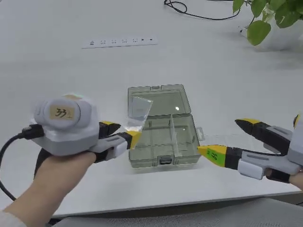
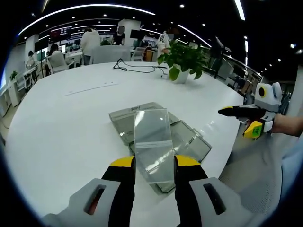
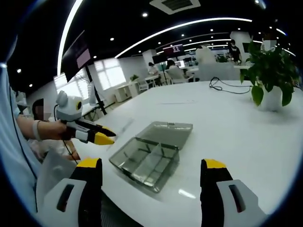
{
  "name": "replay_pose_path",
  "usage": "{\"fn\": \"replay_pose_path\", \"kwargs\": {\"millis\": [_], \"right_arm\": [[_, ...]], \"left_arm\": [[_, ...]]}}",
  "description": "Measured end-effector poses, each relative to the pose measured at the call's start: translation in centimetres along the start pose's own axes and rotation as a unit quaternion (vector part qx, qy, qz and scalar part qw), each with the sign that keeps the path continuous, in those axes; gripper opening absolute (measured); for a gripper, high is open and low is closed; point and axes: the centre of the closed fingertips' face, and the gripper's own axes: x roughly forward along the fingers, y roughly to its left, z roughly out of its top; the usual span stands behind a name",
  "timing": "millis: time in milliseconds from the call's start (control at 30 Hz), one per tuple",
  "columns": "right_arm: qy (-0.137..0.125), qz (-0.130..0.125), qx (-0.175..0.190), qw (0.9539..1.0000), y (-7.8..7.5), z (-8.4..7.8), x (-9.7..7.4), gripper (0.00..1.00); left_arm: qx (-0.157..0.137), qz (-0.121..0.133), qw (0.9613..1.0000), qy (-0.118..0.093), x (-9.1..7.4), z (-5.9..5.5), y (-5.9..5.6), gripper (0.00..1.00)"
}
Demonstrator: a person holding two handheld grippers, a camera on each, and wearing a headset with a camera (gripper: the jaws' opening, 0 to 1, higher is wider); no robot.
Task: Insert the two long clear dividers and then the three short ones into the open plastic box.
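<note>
The open clear plastic box lies in the middle of the white table, lid flat at the far side, base nearer me. At least one clear divider stands in the base. My left gripper hovers at the box's left edge, shut on a clear divider that sticks up over the lid. In the left gripper view the divider stands pinched between that view's gripper, with the box behind it. My right gripper is open to the right of the box. In the right gripper view the open gripper faces the box.
A white power strip lies far back on the table. A black cable and a potted plant sit at the far right. The table's front edge runs just below the grippers. People sit at distant tables.
</note>
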Motion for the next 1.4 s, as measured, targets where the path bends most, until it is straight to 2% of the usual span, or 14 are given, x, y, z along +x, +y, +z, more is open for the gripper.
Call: {"fn": "replay_pose_path", "kwargs": {"millis": [133,233,300,467,567,600,633,833,1100,1400], "right_arm": [[-0.005,0.008,0.003,1.0,0.6,0.5,0.7,0.84],[-0.012,0.014,0.021,0.9996,0.9,1.0,1.3,0.79],[-0.018,0.018,0.036,0.999,1.1,1.3,1.6,0.76],[-0.029,0.027,0.071,0.9967,1.3,1.7,2.0,0.64],[-0.036,0.036,0.104,0.9933,1.5,1.9,2.2,0.56],[-0.037,0.037,0.109,0.9926,1.5,1.9,2.2,0.53],[-0.038,0.043,0.13,0.9899,1.7,2.0,2.3,0.51],[-0.036,0.062,0.174,0.9822,2.4,1.9,2.6,0.34],[-0.039,0.069,0.218,0.9728,2.8,2.0,3.1,0.23],[-0.035,0.078,0.24,0.967,3.2,1.6,3.3,0.1]], "left_arm": [[0.003,-0.017,0.9998,-0.006,0.6,0.3,-1.8,0.3],[0.007,-0.037,0.9992,-0.013,1.1,0.8,-3.6,0.3],[0.008,-0.046,0.9988,-0.019,1.3,1.0,-4.4,0.3],[0.009,-0.06,0.9978,-0.026,1.6,1.6,-5.6,0.3],[0.013,-0.068,0.9972,-0.031,1.6,1.9,-6.3,0.3],[0.015,-0.069,0.9971,-0.03,1.6,1.9,-6.4,0.3],[0.017,-0.07,0.9969,-0.031,1.6,1.9,-6.5,0.3],[0.025,-0.076,0.9961,-0.036,1.5,2.1,-7.0,0.3],[0.034,-0.083,0.9953,-0.037,1.4,2.0,-7.8,0.3],[0.037,-0.087,0.9946,-0.042,1.4,2.0,-8.1,0.3]]}}
